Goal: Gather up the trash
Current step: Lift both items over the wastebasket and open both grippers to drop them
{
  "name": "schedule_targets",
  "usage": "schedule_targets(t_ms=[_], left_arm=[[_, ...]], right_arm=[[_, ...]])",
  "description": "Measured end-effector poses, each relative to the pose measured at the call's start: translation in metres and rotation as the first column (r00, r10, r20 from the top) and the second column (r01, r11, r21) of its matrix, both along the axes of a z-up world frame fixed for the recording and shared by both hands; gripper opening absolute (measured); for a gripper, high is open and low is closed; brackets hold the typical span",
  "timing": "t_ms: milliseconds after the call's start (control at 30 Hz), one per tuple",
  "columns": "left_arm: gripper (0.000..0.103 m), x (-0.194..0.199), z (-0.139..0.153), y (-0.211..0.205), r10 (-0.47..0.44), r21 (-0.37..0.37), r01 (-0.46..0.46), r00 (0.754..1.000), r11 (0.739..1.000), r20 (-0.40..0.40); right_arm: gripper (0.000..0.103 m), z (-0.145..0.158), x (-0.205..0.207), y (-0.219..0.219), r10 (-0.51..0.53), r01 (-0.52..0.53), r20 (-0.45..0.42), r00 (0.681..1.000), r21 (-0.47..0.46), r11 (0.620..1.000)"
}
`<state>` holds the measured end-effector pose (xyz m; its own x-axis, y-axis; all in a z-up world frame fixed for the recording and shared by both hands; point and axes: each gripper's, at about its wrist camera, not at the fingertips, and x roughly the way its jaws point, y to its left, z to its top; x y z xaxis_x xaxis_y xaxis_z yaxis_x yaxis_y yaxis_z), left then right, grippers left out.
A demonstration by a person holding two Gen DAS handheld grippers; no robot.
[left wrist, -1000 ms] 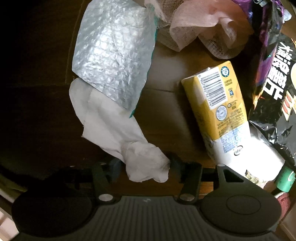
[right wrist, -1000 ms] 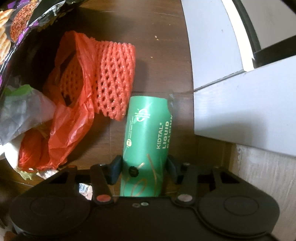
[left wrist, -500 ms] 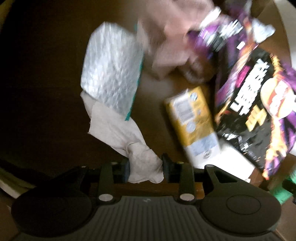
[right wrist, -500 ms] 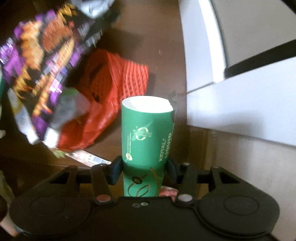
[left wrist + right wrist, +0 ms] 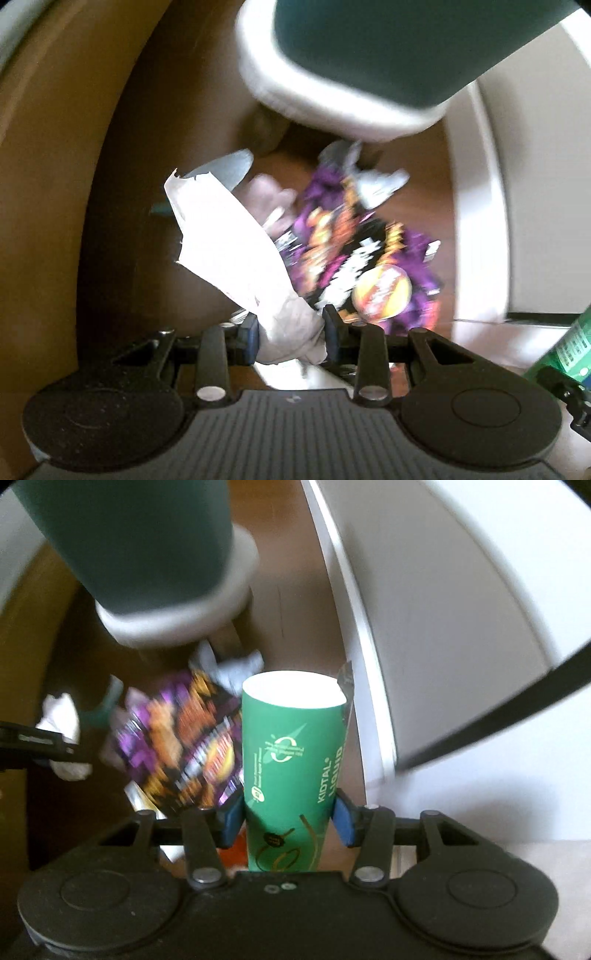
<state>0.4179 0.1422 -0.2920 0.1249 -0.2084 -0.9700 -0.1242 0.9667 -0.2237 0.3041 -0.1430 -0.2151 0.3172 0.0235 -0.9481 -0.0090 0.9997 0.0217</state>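
Observation:
My left gripper (image 5: 290, 328) is shut on a crumpled white paper tissue (image 5: 236, 254), held high above the dark wooden floor (image 5: 155, 110). The tissue's free end sticks up and away from the jaws. My right gripper (image 5: 288, 814) is shut on a green cardboard tube (image 5: 291, 760) printed KIDTAL LIQUID, its open white end facing away. The green tube (image 5: 570, 347) also shows at the right edge of the left wrist view. Below lies a purple and black snack bag (image 5: 369, 258), blurred, which appears too as the snack bag (image 5: 184, 746) in the right wrist view.
A dark teal bin with a white rim (image 5: 369, 55) stands at the top of the left wrist view; the same bin (image 5: 147, 554) fills the right wrist view's upper left. A white wall or cabinet (image 5: 461, 627) runs along the right. More crumpled trash (image 5: 236, 668) lies near the bag.
Both grippers have risen well above the floor with the tissue and the green tube. The trash below looks smaller, and the teal bin has come into view at the top.

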Motion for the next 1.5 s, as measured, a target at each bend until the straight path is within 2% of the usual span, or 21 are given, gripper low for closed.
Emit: schedule_targets(t_ms=[167, 267, 433, 567, 733, 900, 1000, 1100, 1167, 1300, 1367, 1500], left_arm=[[0.033, 0.006, 0.055, -0.007, -0.033, -0.083, 0.042, 0.994, 0.996, 0.105], [0.033, 0.008, 0.088, -0.007, -0.039, -0.129, 0.06, 0.986, 0.99, 0.161], [0.033, 0.013, 0.145, -0.004, -0.057, -0.159, 0.1, 0.964, 0.982, 0.259], [0.033, 0.019, 0.191, -0.001, -0.086, -0.144, 0.145, 0.932, 0.979, 0.353], [0.034, 0.036, 0.249, 0.002, -0.107, -0.134, 0.192, 0.873, 0.972, 0.475], [0.034, 0.069, 0.291, 0.004, -0.084, -0.114, 0.177, 0.825, 0.978, 0.558], [0.034, 0.093, 0.303, -0.002, -0.088, -0.083, 0.164, 0.814, 0.983, 0.574], [0.034, 0.117, 0.305, -0.009, -0.09, -0.067, 0.158, 0.806, 0.985, 0.584], [0.034, 0.129, 0.303, -0.013, -0.094, -0.054, 0.155, 0.803, 0.986, 0.588], [0.034, 0.149, 0.29, -0.011, -0.091, -0.047, 0.144, 0.813, 0.988, 0.575], [0.034, 0.156, 0.279, -0.014, -0.108, -0.022, 0.146, 0.817, 0.989, 0.566], [0.034, 0.166, 0.258, -0.018, -0.12, 0.01, 0.135, 0.841, 0.991, 0.528]], right_arm=[[0.049, 0.061, 0.0, 0.007, 0.039, -0.04, 0.156, 0.987, 0.004, 0.999], [0.049, 0.09, 0.002, 0.009, 0.023, -0.034, 0.214, 0.977, 0.048, 0.998], [0.049, 0.133, 0.01, 0.017, 0.047, -0.074, 0.315, 0.948, 0.076, 0.994], [0.049, 0.157, 0.027, 0.024, 0.072, -0.108, 0.38, 0.922, 0.074, 0.991], [0.049, 0.187, 0.059, 0.039, 0.113, -0.143, 0.463, 0.879, 0.03, 0.989], [0.049, 0.209, 0.093, 0.062, 0.117, -0.152, 0.518, 0.847, 0.025, 0.988], [0.049, 0.215, 0.114, 0.073, 0.136, -0.177, 0.554, 0.822, 0.022, 0.984], [0.049, 0.219, 0.132, 0.081, 0.155, -0.181, 0.583, 0.797, -0.014, 0.983], [0.049, 0.216, 0.147, 0.085, 0.144, -0.174, 0.594, 0.791, -0.006, 0.985], [0.049, 0.205, 0.169, 0.088, 0.128, -0.147, 0.599, 0.79, -0.017, 0.989], [0.049, 0.196, 0.175, 0.088, 0.132, -0.14, 0.586, 0.8, -0.032, 0.99], [0.049, 0.178, 0.183, 0.093, 0.146, -0.138, 0.558, 0.817, -0.057, 0.989]])
